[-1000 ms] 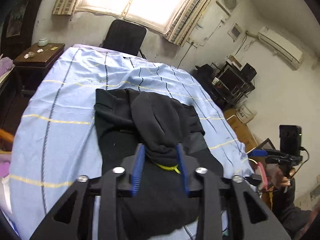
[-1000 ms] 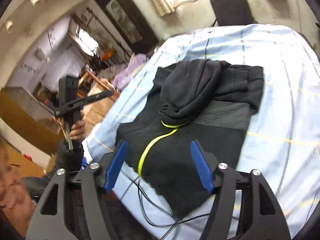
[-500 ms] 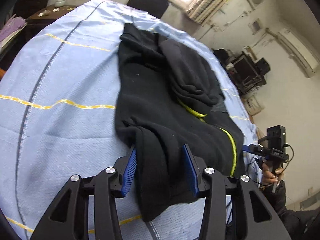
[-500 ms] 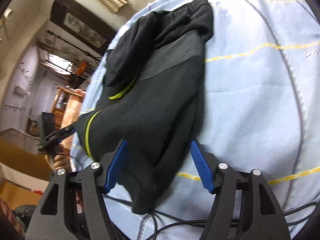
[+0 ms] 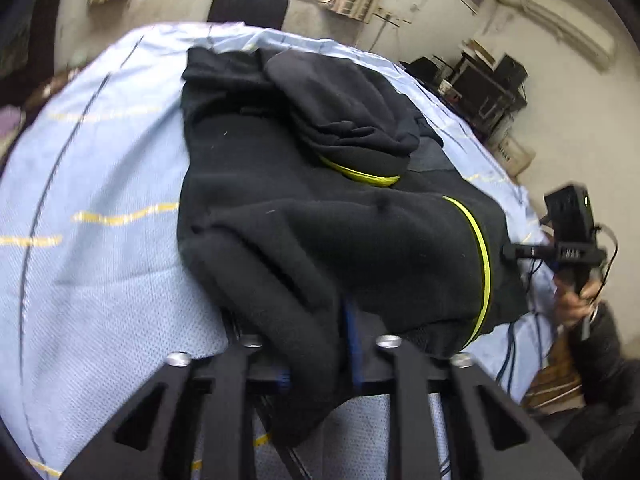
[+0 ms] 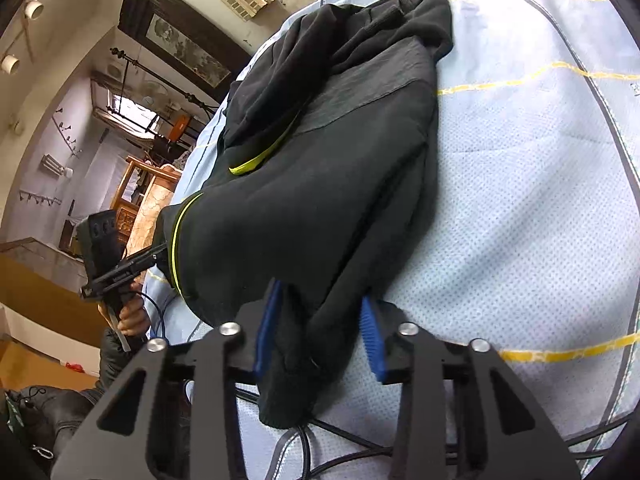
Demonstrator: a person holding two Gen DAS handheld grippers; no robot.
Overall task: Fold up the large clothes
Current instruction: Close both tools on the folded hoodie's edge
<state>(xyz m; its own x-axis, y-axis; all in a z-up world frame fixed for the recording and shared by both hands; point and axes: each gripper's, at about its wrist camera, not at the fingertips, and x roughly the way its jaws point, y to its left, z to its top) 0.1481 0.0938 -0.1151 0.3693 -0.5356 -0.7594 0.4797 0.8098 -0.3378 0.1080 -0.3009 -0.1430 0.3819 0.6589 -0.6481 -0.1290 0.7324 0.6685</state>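
The black hooded jacket [image 5: 304, 208] lies mid-frame on the blue-sheeted desk [image 5: 100, 280], near hem toward both cameras. The left gripper [image 5: 316, 344] and right gripper [image 6: 316, 332] are closing on bunched hem corners, apparently to lift them for a fold. Half a second earlier both stood wider, fingers astride the hem.

We look into a lived-in home room. An air conditioner [image 5: 568, 20], a wooden cabinet [image 6: 136, 196] and a framed painting [image 6: 184, 50] furnish it.
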